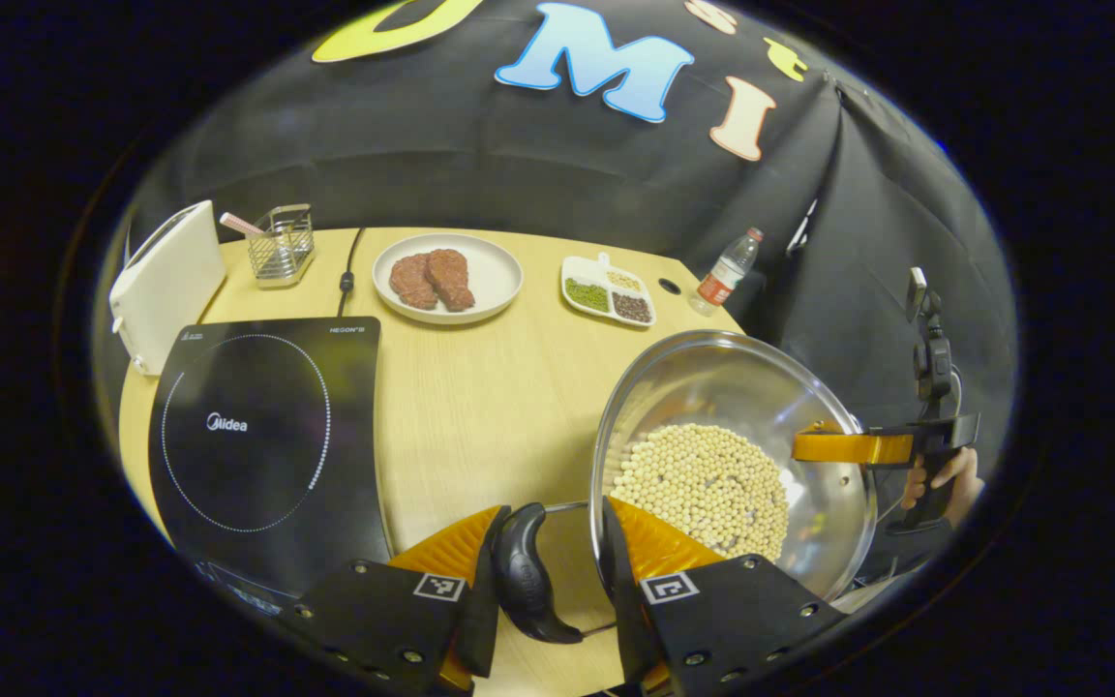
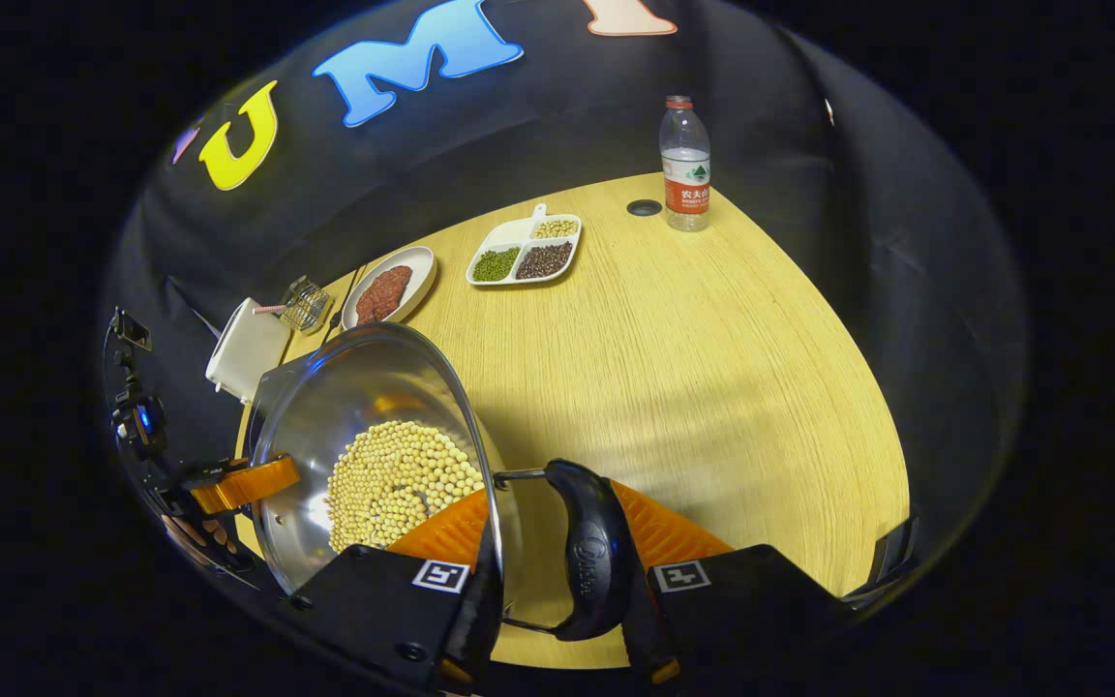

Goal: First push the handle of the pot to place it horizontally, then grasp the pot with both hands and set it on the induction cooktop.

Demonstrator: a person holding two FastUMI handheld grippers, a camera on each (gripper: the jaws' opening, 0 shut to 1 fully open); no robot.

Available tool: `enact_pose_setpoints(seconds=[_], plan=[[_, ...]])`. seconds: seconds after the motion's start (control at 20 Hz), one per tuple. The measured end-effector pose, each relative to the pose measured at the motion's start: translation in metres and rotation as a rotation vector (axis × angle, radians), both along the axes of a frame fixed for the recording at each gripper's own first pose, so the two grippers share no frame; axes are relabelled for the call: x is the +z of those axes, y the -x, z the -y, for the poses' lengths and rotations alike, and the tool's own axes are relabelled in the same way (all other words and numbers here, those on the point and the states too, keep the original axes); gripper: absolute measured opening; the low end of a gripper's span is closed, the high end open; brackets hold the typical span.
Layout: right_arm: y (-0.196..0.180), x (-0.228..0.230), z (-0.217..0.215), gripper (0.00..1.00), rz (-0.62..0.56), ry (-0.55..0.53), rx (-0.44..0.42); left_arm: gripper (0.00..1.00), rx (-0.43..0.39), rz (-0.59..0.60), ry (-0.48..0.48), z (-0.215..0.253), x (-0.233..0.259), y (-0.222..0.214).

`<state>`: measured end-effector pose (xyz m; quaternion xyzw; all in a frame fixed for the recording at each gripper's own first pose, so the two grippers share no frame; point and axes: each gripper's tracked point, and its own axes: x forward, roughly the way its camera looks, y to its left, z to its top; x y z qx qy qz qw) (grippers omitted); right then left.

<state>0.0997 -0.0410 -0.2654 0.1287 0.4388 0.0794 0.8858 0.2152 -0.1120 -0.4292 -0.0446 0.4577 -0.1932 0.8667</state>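
A steel pot (image 1: 712,378) holding soybeans (image 1: 703,484) sits between my two grippers, right of the black induction cooktop (image 1: 257,426). My left gripper (image 1: 548,566) is shut on the pot: one finger presses its black side handle (image 1: 527,571), the other lies against the pot wall. In the right gripper view, my right gripper (image 2: 557,542) is clamped the same way on the opposite black handle (image 2: 591,552) and the pot (image 2: 354,397) wall. Each gripper appears across the rim in the other's view: right gripper (image 1: 853,447), left gripper (image 2: 243,484). I cannot tell whether the pot's base touches the table.
On the wooden table (image 1: 480,387), at the back, are a plate of meat (image 1: 495,276), a divided tray of beans (image 1: 608,290), a water bottle (image 1: 727,271), a wire basket (image 1: 282,242) and a white appliance (image 1: 165,281). Bare tabletop lies between pot and cooktop.
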Motion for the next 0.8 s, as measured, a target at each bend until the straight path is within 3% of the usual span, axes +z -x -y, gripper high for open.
enact_pose_setpoints(seconds=[0.1,0.6,0.8], plan=[[0.012,0.005,-0.006,0.51,0.000,-0.005,-0.013,0.53,-0.011,0.007,0.000,0.000,0.004,-0.002],[0.044,0.030,-0.065,0.55,0.015,-0.033,0.005,0.53,-0.005,0.044,-0.010,-0.004,0.009,-0.003],[0.050,0.037,-0.099,0.52,0.005,-0.049,0.045,0.47,0.031,0.053,-0.012,-0.004,0.010,0.003]])
